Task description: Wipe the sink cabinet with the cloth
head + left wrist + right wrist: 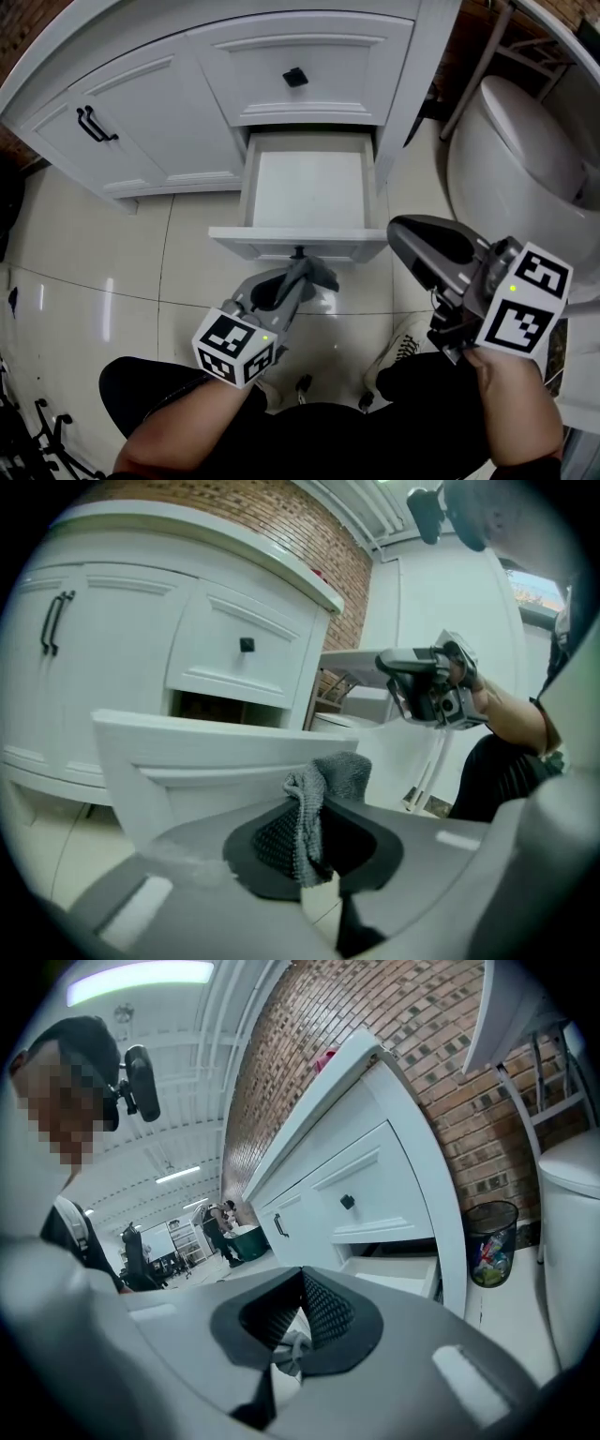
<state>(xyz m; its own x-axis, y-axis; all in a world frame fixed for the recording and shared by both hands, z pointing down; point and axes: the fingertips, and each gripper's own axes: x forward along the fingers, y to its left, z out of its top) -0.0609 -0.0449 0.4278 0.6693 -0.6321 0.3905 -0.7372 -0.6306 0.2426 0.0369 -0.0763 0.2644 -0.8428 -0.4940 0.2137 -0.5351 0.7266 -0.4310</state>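
Note:
The white sink cabinet (169,112) (375,1176) has its lower drawer (300,242) (216,752) pulled open, with nothing inside. My left gripper (295,281) (314,808) is shut on a grey cloth (309,275) (323,780), which bunches out past the jaws just in front of the drawer front, below its black knob (299,251). My right gripper (403,234) (300,1274) hovers to the right of the drawer with its jaws together and nothing in them. Below its tips, a scrap of the grey cloth (292,1346) shows beyond the jaws. The right gripper (427,682) also shows in the left gripper view.
A white toilet (525,159) stands close on the right. A black waste bin (489,1241) sits by the brick wall between cabinet and toilet. The upper drawer with its black knob (295,77) and the door with its black handle (94,125) are closed. My legs and shoes (398,352) are on the pale floor tiles.

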